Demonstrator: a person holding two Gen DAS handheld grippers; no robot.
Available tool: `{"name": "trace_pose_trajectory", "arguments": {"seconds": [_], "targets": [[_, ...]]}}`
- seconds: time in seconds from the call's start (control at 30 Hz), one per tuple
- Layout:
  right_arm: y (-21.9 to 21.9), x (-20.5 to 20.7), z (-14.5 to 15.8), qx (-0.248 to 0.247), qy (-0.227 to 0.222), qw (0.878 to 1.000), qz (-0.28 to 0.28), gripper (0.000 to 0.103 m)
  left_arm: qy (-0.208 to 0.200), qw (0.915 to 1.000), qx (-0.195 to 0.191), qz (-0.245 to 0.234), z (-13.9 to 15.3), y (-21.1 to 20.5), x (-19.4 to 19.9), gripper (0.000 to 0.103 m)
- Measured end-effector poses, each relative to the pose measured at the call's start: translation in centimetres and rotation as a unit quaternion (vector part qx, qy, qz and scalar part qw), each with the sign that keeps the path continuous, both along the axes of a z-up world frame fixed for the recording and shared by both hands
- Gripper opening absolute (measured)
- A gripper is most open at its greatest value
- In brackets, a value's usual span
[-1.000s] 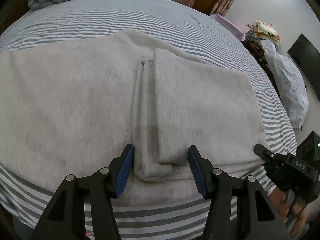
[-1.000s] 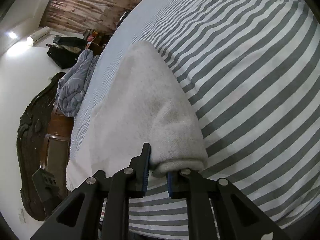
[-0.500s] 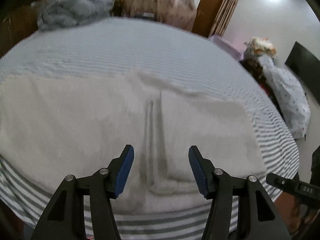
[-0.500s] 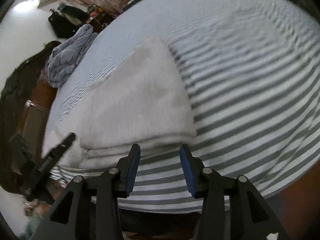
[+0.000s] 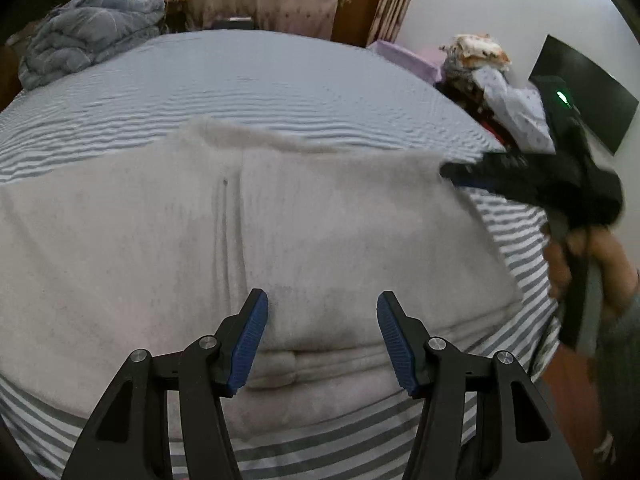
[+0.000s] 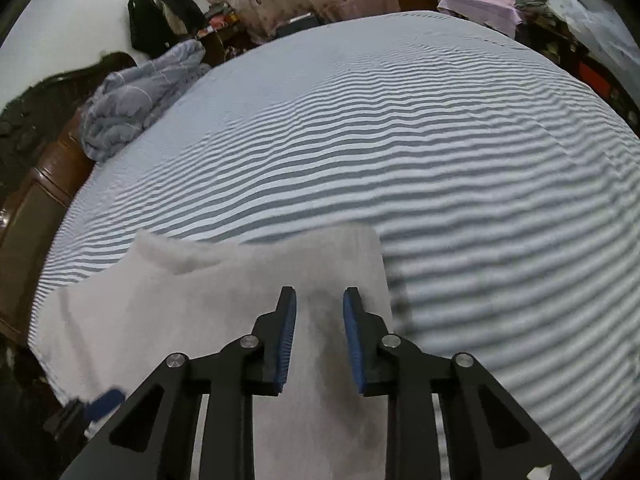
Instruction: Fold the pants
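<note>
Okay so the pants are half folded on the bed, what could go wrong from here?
1. The right gripper hovers over the pants with its jaws closing on nothing; coming down like that, it might miss the cloth.
2. The folded layers stack at the near edge; the open left gripper may catch only the top layer, so the fold could skew.
3. The pants lie near the edge of the bed and might slip off.

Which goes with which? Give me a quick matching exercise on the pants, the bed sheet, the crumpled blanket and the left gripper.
Things:
1. pants
2. bed sheet
3. crumpled blanket
4. left gripper

States:
a. grey and white stripes
b. open, nothing between its jaws
c. pale grey, folded over on the near side of the bed
d. heaped at the far corner by the headboard

Pairs: 1-c, 2-a, 3-d, 4-b
</note>
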State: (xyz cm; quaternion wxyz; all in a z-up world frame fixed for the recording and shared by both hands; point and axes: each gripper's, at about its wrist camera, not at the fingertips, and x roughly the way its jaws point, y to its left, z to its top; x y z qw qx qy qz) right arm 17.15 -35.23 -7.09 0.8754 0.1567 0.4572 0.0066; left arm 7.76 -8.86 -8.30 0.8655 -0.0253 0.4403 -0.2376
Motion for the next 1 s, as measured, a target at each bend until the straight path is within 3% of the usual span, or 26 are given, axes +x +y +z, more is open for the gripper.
{"name": "trace_pose_trajectory", "arguments": {"seconds": [0.17,0.23,0.33,0.7,0.9,1.0], "targets": [[-0.3,2.6,-1.9,-0.003,0.019,1.000,0.000,0.019,0.026,0.9996,-0.008,0.007,-1.5,0.6,0.6,0.058],[-0.1,2.3,-1.7,-0.010,0.017,1.000,0.005,0.019,0.018,0.9998,-0.008,0.008,-1.3,0.5,0.4,0.058],[0.1,0.3,-1.2,-0.009,0.028,0.999,0.016,0.019,0.008,0.9999,0.010,0.006,-1.5,-0.1,0.2,0.059],[2.6,-11.2,0.5,-0.016,0.045,0.997,0.054,0.022,0.000,0.9999,0.012,0.007,-1.6,0.3,0.1,0.059],[3.1,-11.7,-1.8,-0.037,0.069,0.995,0.055,0.022,0.001,0.9998,0.019,0.008,-1.4,0.4,-0.2,0.059],[3.6,-11.5,-2.1,-0.049,0.066,0.995,0.055,0.024,0.014,0.9998,0.002,0.017,-0.6,1.6,-0.4,0.059]]}}
